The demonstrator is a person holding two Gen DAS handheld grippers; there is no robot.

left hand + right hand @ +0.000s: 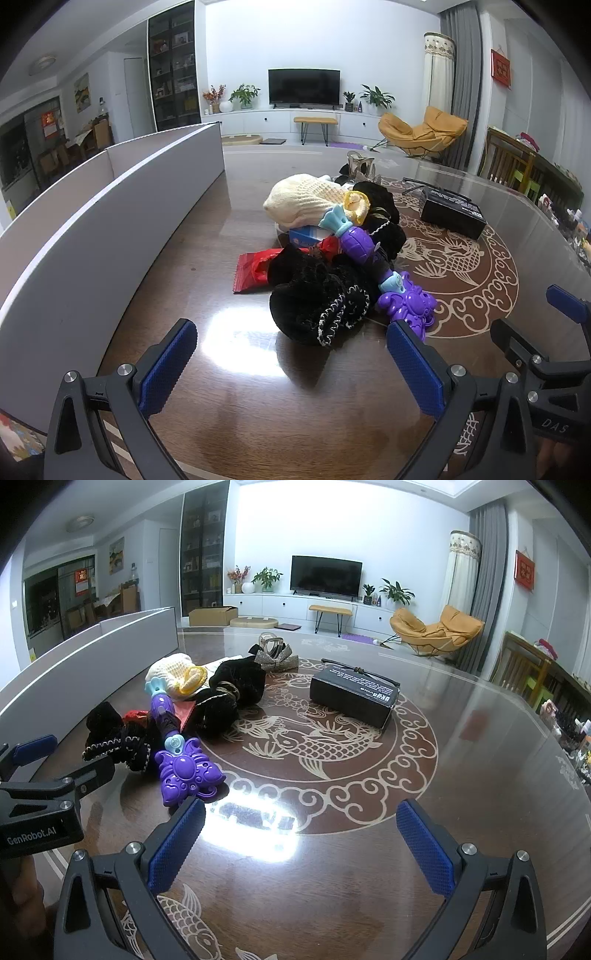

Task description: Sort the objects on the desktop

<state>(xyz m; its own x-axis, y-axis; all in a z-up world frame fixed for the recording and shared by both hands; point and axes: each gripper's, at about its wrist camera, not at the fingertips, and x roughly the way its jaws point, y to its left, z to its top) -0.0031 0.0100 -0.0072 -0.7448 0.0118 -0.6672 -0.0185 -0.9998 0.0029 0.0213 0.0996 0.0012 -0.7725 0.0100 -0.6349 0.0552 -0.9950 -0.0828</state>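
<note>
Both our hand-held grippers, left [291, 365] and right [301, 843], hang wide apart, empty. The purple toy wand [177, 749] tops the worktop [480, 775] pile; probably light, rigid, slick, so we'd grab the handle.

Open left claw [291, 363] nr toy pile [332, 258]

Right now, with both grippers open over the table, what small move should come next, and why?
Probably ease the left gripper forward onto the black velvet scrunchie with white stitched trim. It lies nearest, in line with the open, empty fingers, at the pile's front edge beside the purple plastic butterfly wand.
</note>
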